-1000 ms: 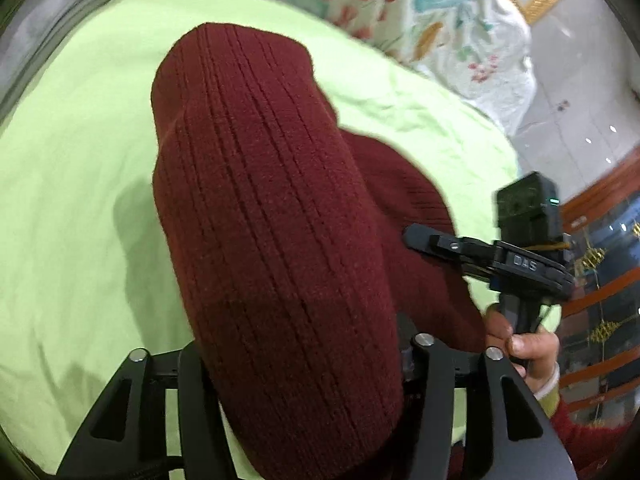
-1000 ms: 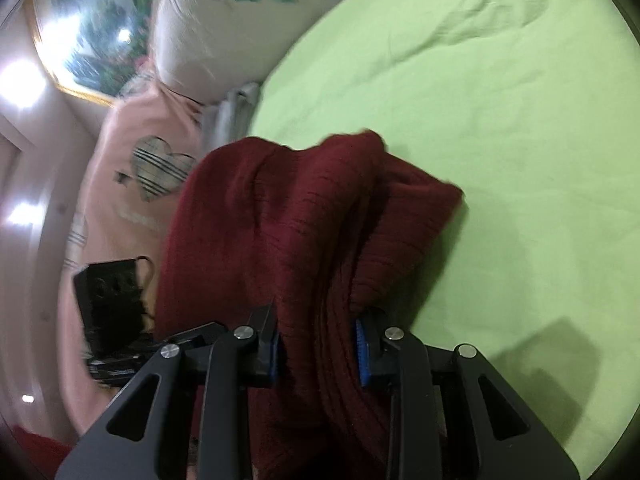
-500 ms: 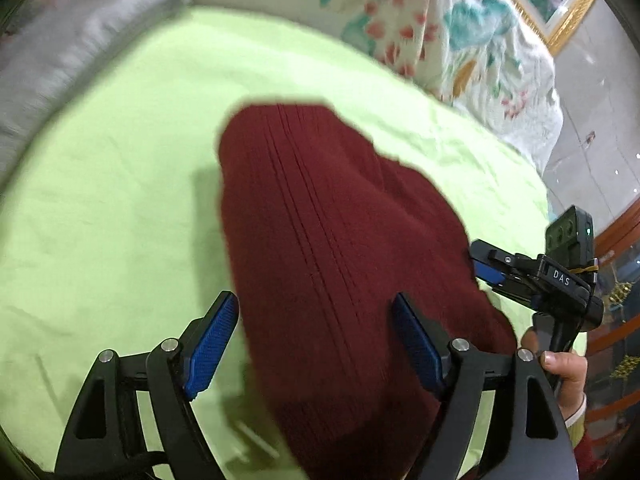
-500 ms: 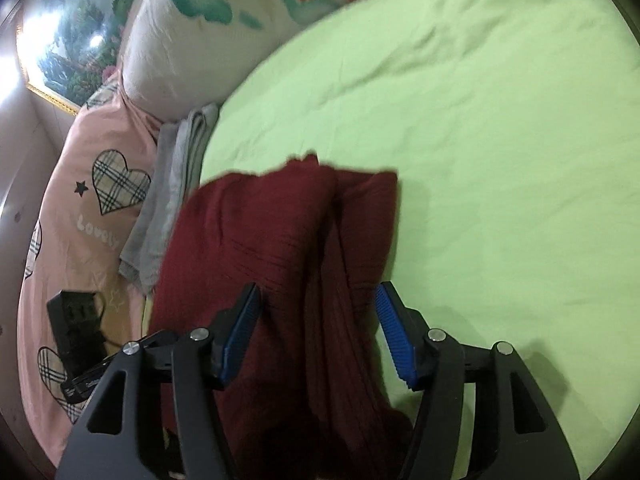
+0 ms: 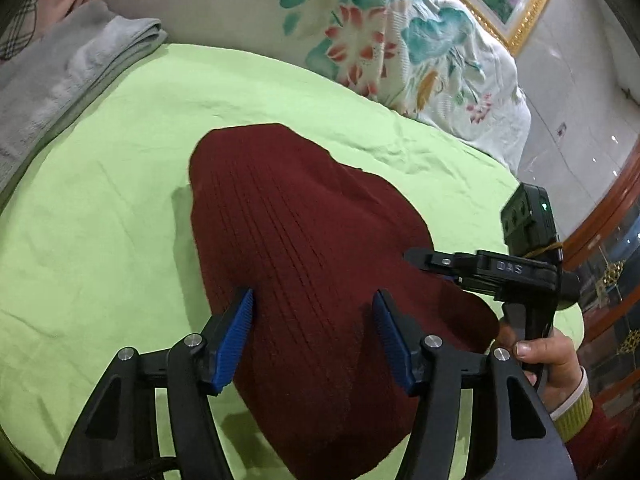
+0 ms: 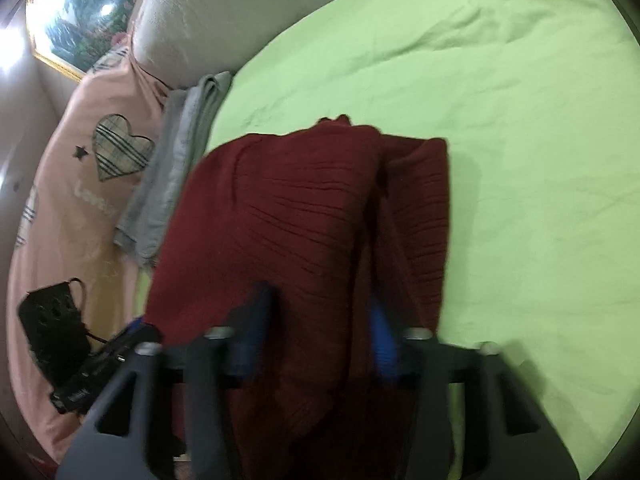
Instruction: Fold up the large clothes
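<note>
As seen from the left wrist, hovering low over a green bed sheet (image 5: 100, 220): left gripper (image 5: 314, 300), jaws apart after just closing somewhat. Blue pads (image 5: 236, 332) straddling the near part of a dark red ribbed sweater (image 5: 304, 240), the left one at its edge and the right one above the knit, neither squeezing it. Lying folded into a rounded, flat heap in the middle of the sheet, ribs running away from the camera. At the right, resting its tip at the sweater's right edge: right gripper (image 5: 420, 260), side-on, held by a hand (image 5: 548, 360) in a red sleeve with a yellow-green cuff. Beyond the sheet, a floral pillow (image 5: 400, 40); at the far left, a folded grey cloth (image 5: 60, 80).

Seen from the right wrist, blurred in the lower part: right gripper (image 6: 318, 320) with a thick bunch of the sweater (image 6: 300, 208) standing between its blue pads. Jaws just been closing on that bunch; cannot tell through the blur whether pressing it yet. Spread from the jaws outward over the sheet (image 6: 520, 120), far edge bumpy and doubled along the right side. Just beside its left edge, the grey cloth (image 6: 180, 152), and past that a pink quilt (image 6: 80, 200) with a checked heart. Low at the left, the left gripper (image 6: 136, 328), dark and partly cut off.
</note>
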